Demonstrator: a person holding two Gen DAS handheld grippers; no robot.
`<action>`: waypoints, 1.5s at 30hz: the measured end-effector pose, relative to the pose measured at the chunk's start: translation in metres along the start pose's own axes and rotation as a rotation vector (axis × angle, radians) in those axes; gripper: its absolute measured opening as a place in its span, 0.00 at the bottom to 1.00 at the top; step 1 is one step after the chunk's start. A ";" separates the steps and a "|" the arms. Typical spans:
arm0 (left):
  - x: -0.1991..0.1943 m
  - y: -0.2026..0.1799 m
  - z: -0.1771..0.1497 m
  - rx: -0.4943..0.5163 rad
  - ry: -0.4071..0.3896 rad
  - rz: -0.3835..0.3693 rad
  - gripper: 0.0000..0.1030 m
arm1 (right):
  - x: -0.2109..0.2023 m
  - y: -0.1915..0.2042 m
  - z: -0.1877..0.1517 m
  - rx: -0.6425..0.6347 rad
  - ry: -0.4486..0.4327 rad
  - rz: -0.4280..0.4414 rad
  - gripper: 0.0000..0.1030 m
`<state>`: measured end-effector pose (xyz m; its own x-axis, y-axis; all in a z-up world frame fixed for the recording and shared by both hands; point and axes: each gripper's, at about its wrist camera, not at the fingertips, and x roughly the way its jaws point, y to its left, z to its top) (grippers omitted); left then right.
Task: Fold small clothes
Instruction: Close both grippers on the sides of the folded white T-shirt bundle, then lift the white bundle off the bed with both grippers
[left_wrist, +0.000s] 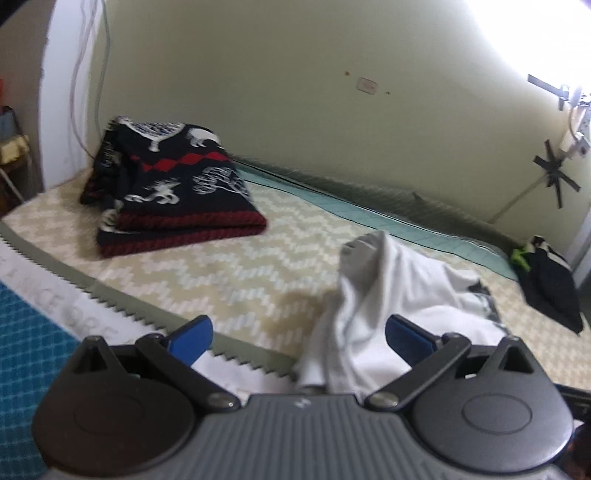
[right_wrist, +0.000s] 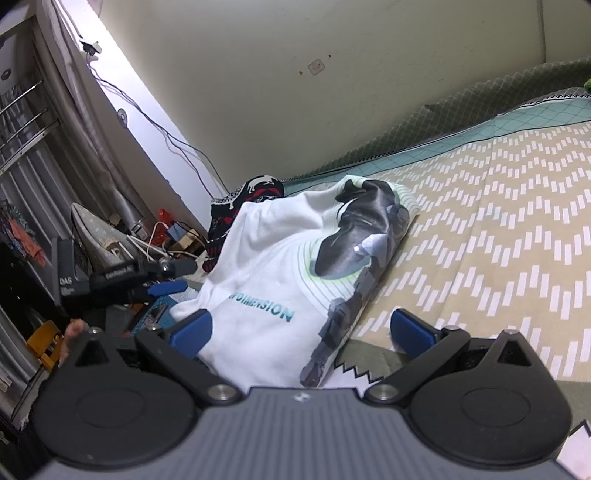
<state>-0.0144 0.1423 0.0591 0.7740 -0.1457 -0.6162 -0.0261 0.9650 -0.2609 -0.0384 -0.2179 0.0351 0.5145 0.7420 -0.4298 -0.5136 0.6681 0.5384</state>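
Now both open: left gripper (left_wrist: 297, 338) and right gripper (right_wrist: 301, 334) with blue fingers spread, gripping nothing. White shirt (right_wrist: 280, 280) heaped at near edge of bed (right_wrist: 498, 229), partly between both pairs of fingers. Folded black sweater (left_wrist: 173, 188) farther back, dark garment (left_wrist: 550, 284) at far right

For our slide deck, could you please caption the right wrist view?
Open right hand-held gripper facing a rumpled white printed T-shirt on a beige zigzag-patterned bed cover.
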 end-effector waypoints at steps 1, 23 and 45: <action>0.005 -0.002 0.001 -0.002 0.023 -0.028 1.00 | 0.000 0.000 0.000 0.000 0.001 0.002 0.94; 0.042 -0.045 -0.019 -0.066 0.176 -0.314 0.70 | 0.046 0.003 0.042 0.100 0.096 -0.057 0.32; 0.068 -0.152 -0.020 0.072 0.247 -0.377 0.95 | -0.099 -0.073 0.041 0.104 -0.039 -0.146 0.66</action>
<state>0.0298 -0.0183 0.0420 0.5467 -0.5288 -0.6492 0.2790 0.8461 -0.4542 -0.0233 -0.3427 0.0680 0.6055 0.6334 -0.4819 -0.3587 0.7577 0.5452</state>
